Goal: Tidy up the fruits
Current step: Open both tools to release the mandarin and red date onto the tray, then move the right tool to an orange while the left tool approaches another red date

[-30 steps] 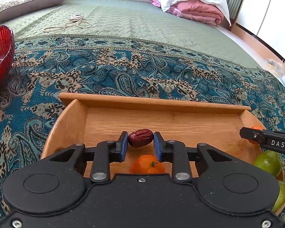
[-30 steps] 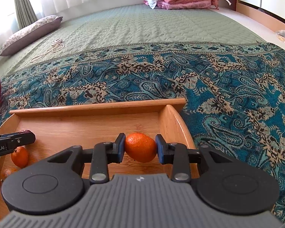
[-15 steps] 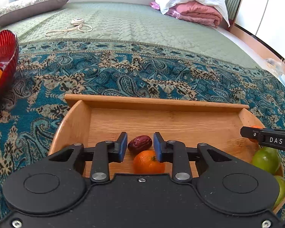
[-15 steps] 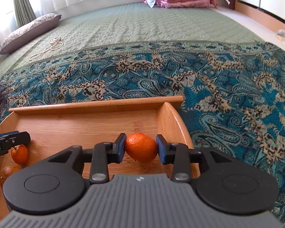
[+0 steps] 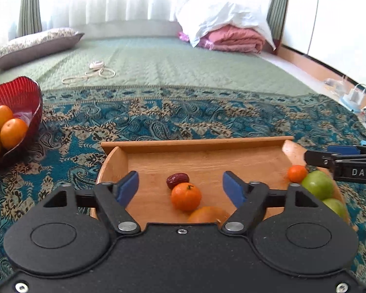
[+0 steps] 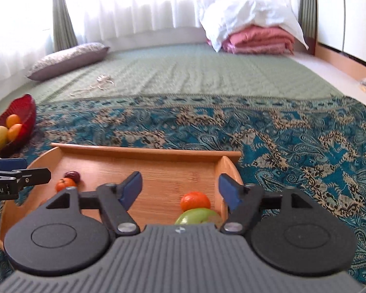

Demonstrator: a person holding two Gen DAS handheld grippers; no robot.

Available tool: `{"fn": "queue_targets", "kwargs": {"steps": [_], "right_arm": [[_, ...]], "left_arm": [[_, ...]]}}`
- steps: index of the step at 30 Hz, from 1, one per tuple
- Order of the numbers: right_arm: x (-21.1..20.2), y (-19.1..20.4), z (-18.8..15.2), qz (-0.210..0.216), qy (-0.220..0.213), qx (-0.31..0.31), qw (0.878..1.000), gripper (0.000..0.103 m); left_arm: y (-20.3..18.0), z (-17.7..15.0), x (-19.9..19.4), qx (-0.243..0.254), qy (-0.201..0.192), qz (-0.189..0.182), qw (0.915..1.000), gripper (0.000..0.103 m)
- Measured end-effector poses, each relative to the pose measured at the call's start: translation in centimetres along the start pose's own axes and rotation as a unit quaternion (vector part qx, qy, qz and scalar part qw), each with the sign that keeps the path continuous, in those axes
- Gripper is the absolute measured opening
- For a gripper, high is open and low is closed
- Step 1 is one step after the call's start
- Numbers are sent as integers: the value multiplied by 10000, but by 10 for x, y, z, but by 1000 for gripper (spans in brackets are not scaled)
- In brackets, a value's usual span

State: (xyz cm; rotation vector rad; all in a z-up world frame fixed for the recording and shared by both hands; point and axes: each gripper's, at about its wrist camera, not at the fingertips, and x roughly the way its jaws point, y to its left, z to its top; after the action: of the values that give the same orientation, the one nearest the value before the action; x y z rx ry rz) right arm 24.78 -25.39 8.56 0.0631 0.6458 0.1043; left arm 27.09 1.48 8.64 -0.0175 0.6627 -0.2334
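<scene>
A wooden tray (image 5: pixel 207 156) lies on the patterned blanket; it also shows in the right wrist view (image 6: pixel 144 151). In the left wrist view a dark red date (image 5: pixel 177 180) lies beside a small orange (image 5: pixel 186 196), with another orange fruit (image 5: pixel 207 214) just below. My left gripper (image 5: pixel 180 189) is open and empty above them. My right gripper (image 6: pixel 180 190) is open and empty above a small orange (image 6: pixel 195 200) and a green apple (image 6: pixel 197 216) at the tray's right end. The same orange (image 5: pixel 297 173) and two green apples (image 5: pixel 317 188) show in the left wrist view.
A red glass bowl (image 5: pixel 19 97) with oranges and a yellow fruit stands on the blanket at the left; it also shows in the right wrist view (image 6: pixel 22 112). A pillow (image 5: pixel 36 46), a cord (image 5: pixel 95 73) and folded bedding (image 5: pixel 231 36) lie farther back on the bed.
Both grippers have opened and pulled back and up. The left one let go of the date, the right one let go of the small orange; both fruits now lie in the tray.
</scene>
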Motion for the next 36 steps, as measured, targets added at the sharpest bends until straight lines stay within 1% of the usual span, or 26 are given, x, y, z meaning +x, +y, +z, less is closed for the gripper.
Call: {"fn": "queue_targets", "kwargs": {"steps": [5,10,14,19,22,26,30,36], "right_arm": [[-21,10,-13,184,-223,-69,9996,89],[-38,22,-28,300,-369,-166,9987,90],[-50,32,-40,290,-516,-390,9975,92],[-66,47,-58,258,-720,-757,9942,93],[-73,54,-70,269,-809,-852,9927,93],[-84,61,-88,294,-965,-893,9909,93],[-93,69,-103,286,-1098,-1069,9878,93],[-102,80,-127,300,-1167,-1441,9822,96]], "left_arm": [[-9,-15,-35,132,-294,-82,9994,88],[-19,-30,-61,233,-494,-109,9984,92],[-22,-42,-77,175,-602,-104,9980,95],[-23,-59,-92,45,-683,-71,9976,95],[-23,-70,-101,-17,-768,26,9970,102],[-22,-84,-109,-62,-845,106,9963,103],[-21,-97,-115,-82,-863,244,9959,103],[-21,-113,-114,-73,-771,404,9962,103]]}}
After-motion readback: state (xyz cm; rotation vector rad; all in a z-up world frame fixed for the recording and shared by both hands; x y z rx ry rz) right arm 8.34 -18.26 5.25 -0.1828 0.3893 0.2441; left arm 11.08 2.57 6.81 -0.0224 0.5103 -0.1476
